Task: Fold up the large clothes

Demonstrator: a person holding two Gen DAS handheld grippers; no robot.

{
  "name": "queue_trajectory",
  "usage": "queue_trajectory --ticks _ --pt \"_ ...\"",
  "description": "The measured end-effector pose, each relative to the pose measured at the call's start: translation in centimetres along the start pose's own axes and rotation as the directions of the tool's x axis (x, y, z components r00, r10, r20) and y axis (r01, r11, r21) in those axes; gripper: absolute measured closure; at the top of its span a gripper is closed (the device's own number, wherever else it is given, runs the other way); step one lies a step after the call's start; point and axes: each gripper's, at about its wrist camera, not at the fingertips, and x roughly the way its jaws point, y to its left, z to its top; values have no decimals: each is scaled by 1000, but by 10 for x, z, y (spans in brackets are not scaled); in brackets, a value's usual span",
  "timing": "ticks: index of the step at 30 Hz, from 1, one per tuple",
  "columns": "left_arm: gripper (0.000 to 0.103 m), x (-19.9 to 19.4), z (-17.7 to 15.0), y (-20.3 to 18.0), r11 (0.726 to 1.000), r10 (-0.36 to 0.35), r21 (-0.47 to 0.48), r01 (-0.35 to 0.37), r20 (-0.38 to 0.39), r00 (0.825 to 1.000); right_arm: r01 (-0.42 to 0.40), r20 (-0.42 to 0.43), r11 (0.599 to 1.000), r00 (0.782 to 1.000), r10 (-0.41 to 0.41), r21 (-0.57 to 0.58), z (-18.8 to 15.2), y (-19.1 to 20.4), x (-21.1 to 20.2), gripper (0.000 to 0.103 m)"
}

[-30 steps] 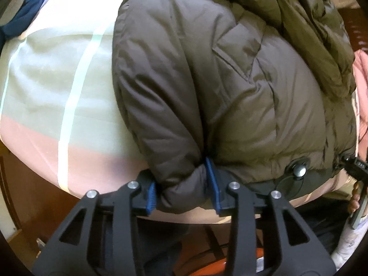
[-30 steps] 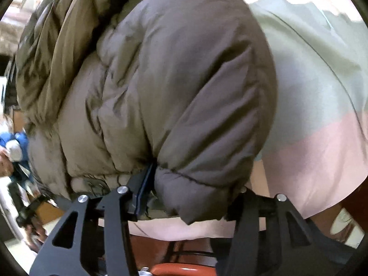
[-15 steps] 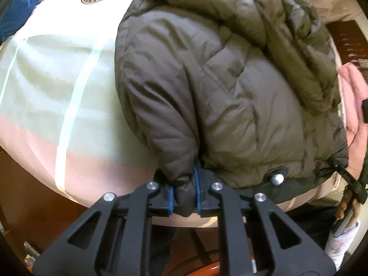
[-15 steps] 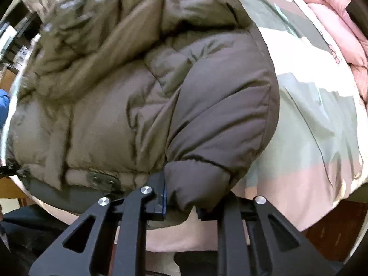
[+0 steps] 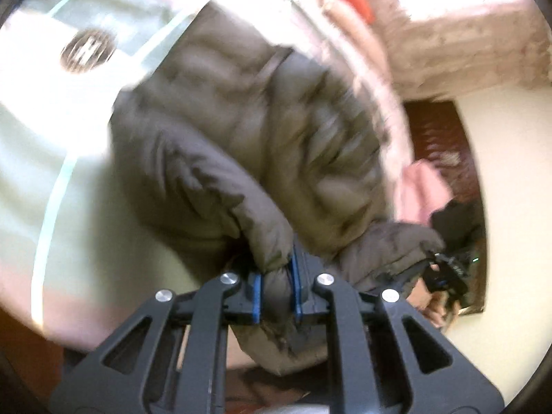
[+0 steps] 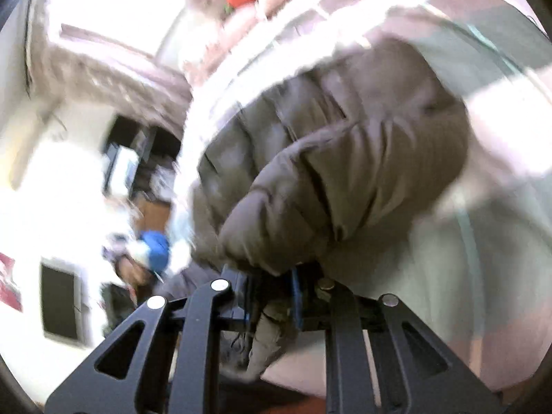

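A bed covered with a striped bedspread (image 5: 51,145) in pale green, white and pink fills most of both views, and on it lies the task's garment, a brown puffer jacket (image 5: 276,131) with a hood. Its upper body rests on the spread, while the bottom end nearest the cameras hangs raised off it. Both views are blurred, so fine detail of the seams is lost.

At that bottom end, the left gripper (image 5: 276,289) is clenched on a bunched sleeve cuff, the fabric squeezed between its blue pads (image 5: 256,293). The right gripper (image 6: 272,296) is likewise clamped on a fold of the jacket's hem or cuff; which of the two cannot be told from its view. In the left wrist view the right gripper shows small at the far side, holding the other cuff (image 5: 396,248).

As a judgement, the fold is only at its start: both lower corners are grasped and lifted, but no part of the jacket is yet laid over another. Bringing the bottom up over the chest, tucking the sleeves and dealing with the hood appear left to do.
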Motion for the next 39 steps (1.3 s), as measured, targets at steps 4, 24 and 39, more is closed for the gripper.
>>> queue_trajectory --ticks 4,24,39 --pt "90 2 78 -37 995 95 2 -96 109 989 -8 162 998 987 -3 70 69 -2 3 89" --pt "90 134 207 2 953 215 -206 -220 -48 975 661 217 729 749 -626 -177 123 16 79 7" --pt "90 79 192 -35 910 402 -189 -370 174 899 636 238 771 745 -623 30 137 -2 68 97"
